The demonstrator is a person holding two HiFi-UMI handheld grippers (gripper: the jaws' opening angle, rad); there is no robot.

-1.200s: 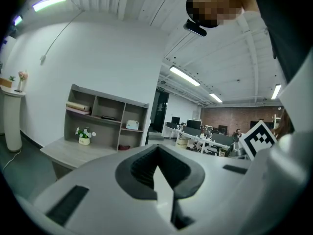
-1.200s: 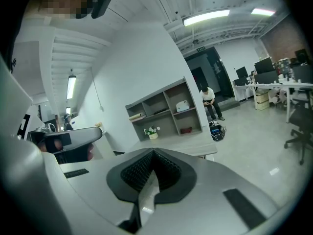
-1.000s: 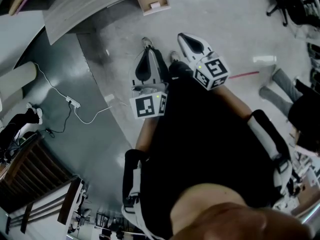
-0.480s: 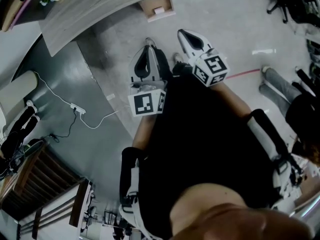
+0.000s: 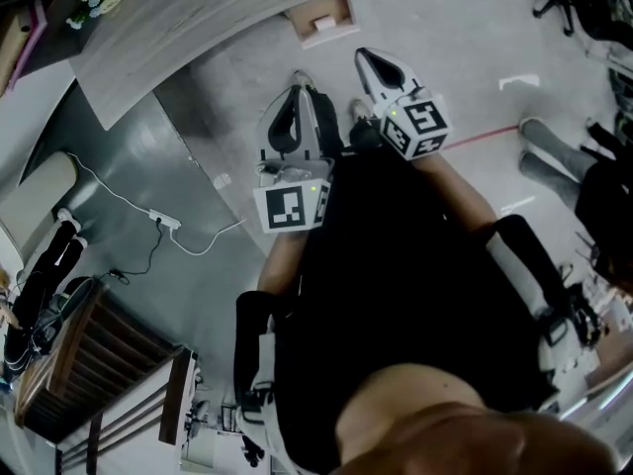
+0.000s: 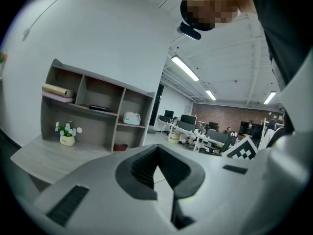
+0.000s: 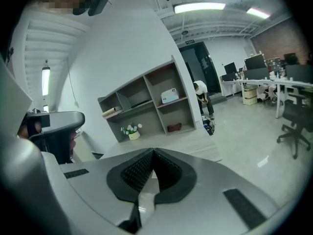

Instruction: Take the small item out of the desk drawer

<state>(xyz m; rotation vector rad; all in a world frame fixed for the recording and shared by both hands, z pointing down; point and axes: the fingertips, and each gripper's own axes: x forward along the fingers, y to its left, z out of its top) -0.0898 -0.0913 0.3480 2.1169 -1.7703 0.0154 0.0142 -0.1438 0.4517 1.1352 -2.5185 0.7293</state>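
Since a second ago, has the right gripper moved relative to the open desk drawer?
Yes: in the head view the right gripper has moved toward the drawer; the gap between them has narrowed.

A grey shelf unit [image 6: 93,111] is standing against the white wall ahead of me. A white box [image 6: 131,118] is sitting in its right column, and a tan roll [image 6: 57,89] is lying in its left. A pot of white flowers [image 6: 67,133] is standing below. A white power strip [image 5: 163,222] is lying on the floor, its cable [image 5: 203,253] looping away. A person [image 7: 201,98] is standing beside the shelf unit.
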